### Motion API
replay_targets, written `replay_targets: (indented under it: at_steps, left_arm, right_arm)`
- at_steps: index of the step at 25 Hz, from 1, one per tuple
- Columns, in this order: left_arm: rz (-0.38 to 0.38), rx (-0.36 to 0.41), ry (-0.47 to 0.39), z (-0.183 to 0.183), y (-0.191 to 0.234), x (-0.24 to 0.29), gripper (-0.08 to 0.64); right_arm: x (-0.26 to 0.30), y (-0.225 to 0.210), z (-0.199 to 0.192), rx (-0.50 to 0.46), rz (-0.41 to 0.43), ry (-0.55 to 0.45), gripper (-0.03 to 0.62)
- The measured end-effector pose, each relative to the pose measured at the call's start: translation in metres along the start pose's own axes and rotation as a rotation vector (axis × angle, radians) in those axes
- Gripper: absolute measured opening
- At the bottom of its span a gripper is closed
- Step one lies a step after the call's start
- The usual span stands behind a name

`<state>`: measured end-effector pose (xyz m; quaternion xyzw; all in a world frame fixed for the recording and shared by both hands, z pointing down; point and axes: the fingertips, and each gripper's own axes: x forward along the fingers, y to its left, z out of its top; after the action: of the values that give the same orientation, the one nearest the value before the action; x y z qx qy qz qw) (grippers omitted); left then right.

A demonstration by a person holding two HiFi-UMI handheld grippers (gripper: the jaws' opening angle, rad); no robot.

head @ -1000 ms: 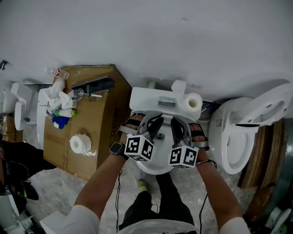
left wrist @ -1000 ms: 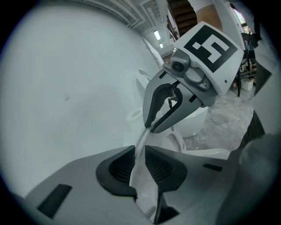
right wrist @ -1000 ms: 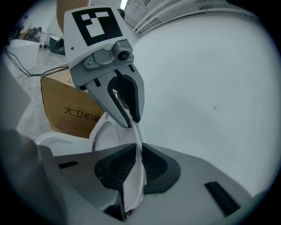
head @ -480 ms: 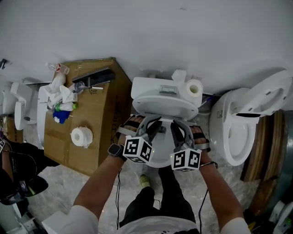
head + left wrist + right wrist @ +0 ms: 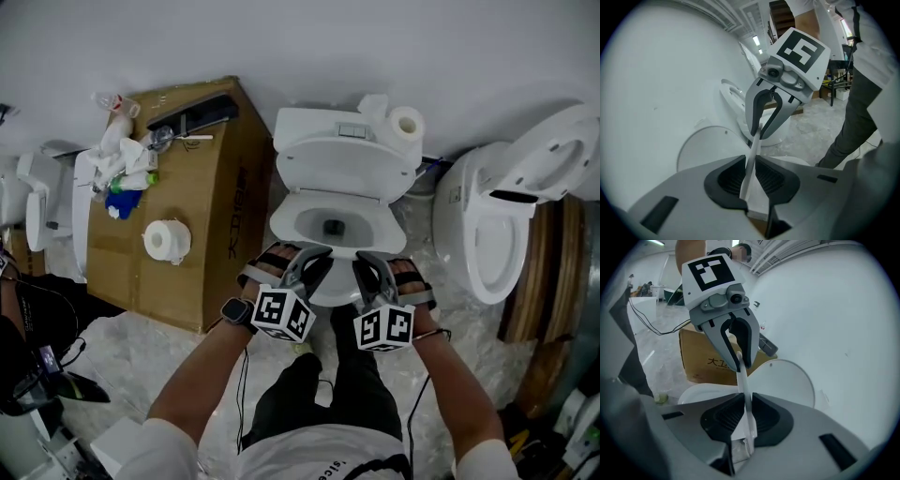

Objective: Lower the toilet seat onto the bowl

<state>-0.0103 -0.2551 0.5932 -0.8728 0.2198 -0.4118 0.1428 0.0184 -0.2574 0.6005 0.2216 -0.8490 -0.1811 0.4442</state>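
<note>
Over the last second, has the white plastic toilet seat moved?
Yes: the white plastic toilet seat has swung down, its front edge away from the white cistern.

The toilet seat (image 5: 284, 214) is showing smooth, glossy white plastic, and the tank (image 5: 319, 127) behind it is gleaming like glazed ceramic. The cardboard box (image 5: 211, 187) is looking matt, brown and papery, while the toilet paper roll (image 5: 167, 241) on it is looking soft and white. Crinkled, shiny plastic sheeting (image 5: 141, 342) is covering the floor. The left gripper (image 5: 750, 179) is showing matt grey plastic, its pads (image 5: 727, 177) black, ribbed and rubbery. The wall (image 5: 375, 47) is looking matt white.
</note>
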Motion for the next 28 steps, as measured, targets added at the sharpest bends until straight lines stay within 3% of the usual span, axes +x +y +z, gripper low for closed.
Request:
replay_targets:
  at_steps: [7,17,28]
  left_arm:
    - [-0.098,-0.037,0.000,-0.028,-0.115,-0.008,0.069]
    - [-0.176,-0.108,0.021,-0.091,-0.240,0.026,0.104]
    - [-0.244,-0.119,0.045,-0.158,-0.323,0.083,0.109]
  right_arm:
    - [-0.015,0.113,-0.025,-0.002,0.002,0.025,0.058]
    - [0.017,0.244,-0.078,-0.001,0.044,0.074,0.084]
    - [0.077,0.333,-0.141,-0.038,0.075,0.120,0.121]
